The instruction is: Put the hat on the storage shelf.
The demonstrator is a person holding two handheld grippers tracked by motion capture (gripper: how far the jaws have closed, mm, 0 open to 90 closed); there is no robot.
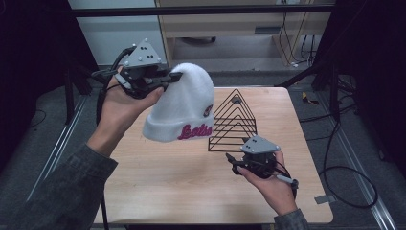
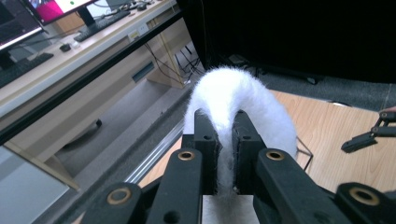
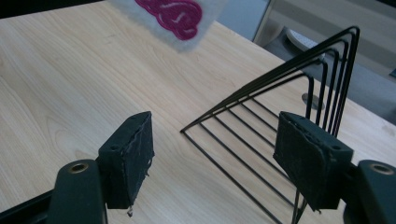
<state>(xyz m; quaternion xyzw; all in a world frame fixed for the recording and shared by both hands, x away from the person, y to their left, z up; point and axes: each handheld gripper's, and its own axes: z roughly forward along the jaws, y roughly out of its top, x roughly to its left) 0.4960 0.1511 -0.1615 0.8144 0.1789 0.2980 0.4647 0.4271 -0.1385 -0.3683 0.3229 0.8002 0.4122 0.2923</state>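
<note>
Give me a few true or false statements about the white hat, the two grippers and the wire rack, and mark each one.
1. The left gripper is clamped on the white beanie. True.
2. The beanie lies flat on the table. False: it hangs in the air above it.
3. The right gripper holds the black wire rack. False: its jaws stand open with nothing between them.
4. The beanie carries pink lettering. True.
5. The rack stands on the floor. False: it stands on the table.

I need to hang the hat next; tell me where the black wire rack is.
In the high view the black wire rack stands on the table's far right part, just right of the raised white hat, beyond the right gripper.
</note>
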